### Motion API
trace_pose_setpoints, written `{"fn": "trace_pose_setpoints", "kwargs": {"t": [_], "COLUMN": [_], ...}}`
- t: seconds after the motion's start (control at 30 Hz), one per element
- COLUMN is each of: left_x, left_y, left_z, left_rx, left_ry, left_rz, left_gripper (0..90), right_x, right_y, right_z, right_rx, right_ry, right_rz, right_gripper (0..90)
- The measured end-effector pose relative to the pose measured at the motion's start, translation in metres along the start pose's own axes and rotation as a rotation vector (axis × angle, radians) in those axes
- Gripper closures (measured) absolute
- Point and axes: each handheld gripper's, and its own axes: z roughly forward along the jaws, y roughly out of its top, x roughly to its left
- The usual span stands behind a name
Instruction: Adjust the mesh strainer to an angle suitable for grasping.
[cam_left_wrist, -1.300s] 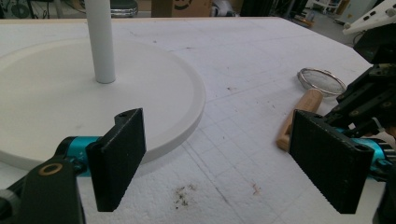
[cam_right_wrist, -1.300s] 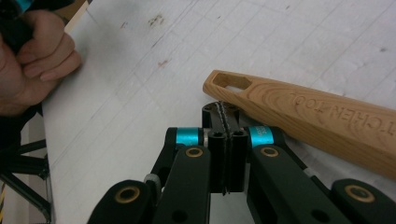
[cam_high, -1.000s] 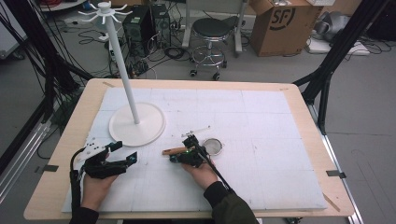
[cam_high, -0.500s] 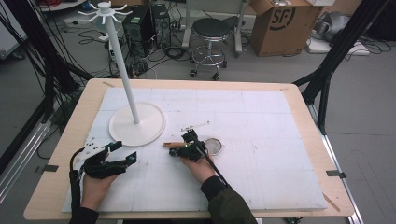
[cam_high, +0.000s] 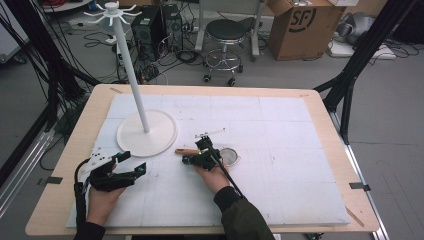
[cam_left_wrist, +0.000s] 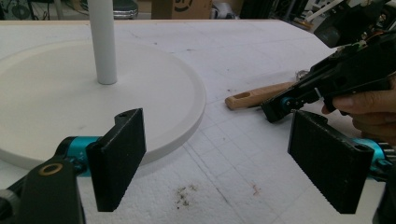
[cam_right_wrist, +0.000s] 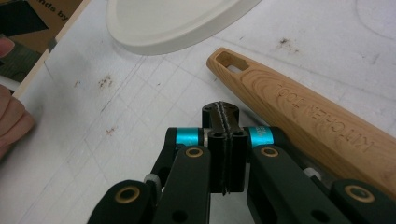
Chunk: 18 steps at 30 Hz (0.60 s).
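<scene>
White foam under your right gripper (cam_right_wrist: 223, 135), jaws pressed together empty: the wooden handle (cam_right_wrist: 299, 116) lies just beside them, running alongside.

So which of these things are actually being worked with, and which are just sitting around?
In use: wooden-handled strainer, beside the shut right gripper; white hook stand; open left gripper.

Lying about: stool, cardboard box, floor cables.

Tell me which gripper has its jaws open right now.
The left gripper: its two jaws stand wide apart with nothing between them. The right gripper has its jaws pressed together, empty, beside the wooden handle.
</scene>
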Motion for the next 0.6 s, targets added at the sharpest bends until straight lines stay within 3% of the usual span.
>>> {"fn": "trace_pose_setpoints", "kwargs": {"t": [0.6], "left_x": [0.000], "left_y": [0.000], "left_z": [0.001], "left_rx": [0.005], "left_ry": [-0.002], "left_rz": [0.001], "left_gripper": [19.8], "right_x": [-0.008], "right_y": [0.011], "right_z": [0.004], "right_rx": [-0.008], "right_ry": [-0.014], "right_rz": [0.025], "right_gripper": [90.0]}}
